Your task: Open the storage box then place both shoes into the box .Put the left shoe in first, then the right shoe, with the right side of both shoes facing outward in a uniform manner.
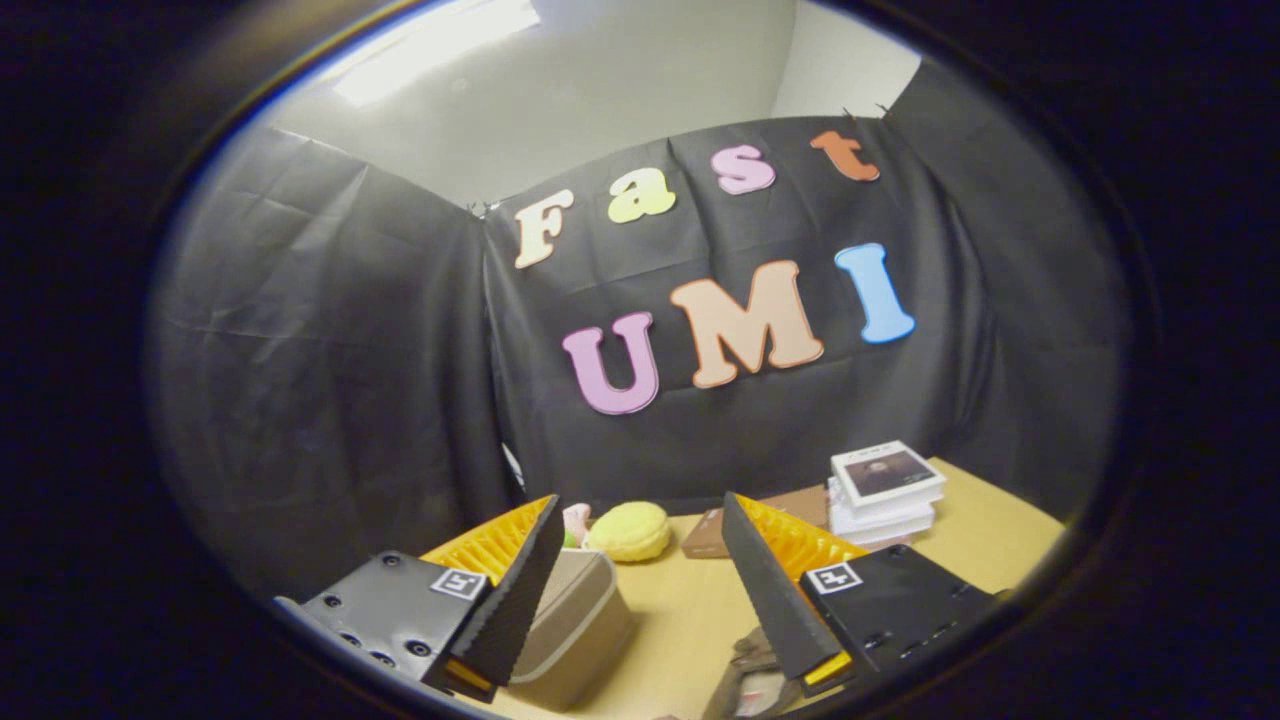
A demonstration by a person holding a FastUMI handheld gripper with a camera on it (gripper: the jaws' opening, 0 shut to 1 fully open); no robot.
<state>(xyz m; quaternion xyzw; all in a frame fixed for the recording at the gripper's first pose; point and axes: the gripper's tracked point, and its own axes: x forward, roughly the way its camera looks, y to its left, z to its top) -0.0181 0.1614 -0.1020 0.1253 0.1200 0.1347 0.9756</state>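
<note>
Spreading wide apart, the fingers of the tool point(640, 580) hang above the worktop point(690, 610) with nothing gripped between them and neither finger pressing on anything. Just behind the left finger, partly hidden by it, sits the storage box point(575, 630), a beige soft-sided container with a pale rim; whether its top is open or closed cannot be told from this angle. Low beside the right finger, nearer the camera than its tip, a brownish shoe point(745, 680) shows in part, too cut off to say which shoe of the pair it is or which way it faces. Beyond the fingertips, between them and toward the back of the worktop, lies a round yellow plush toy point(628, 531), with a small pinkish thing point(576, 520) just beside it on the left. Right of the toy rests a flat brown item point(705, 537), and farther right a stack of white books point(885, 495) stands near the black cloth wall point(330, 360).
</note>
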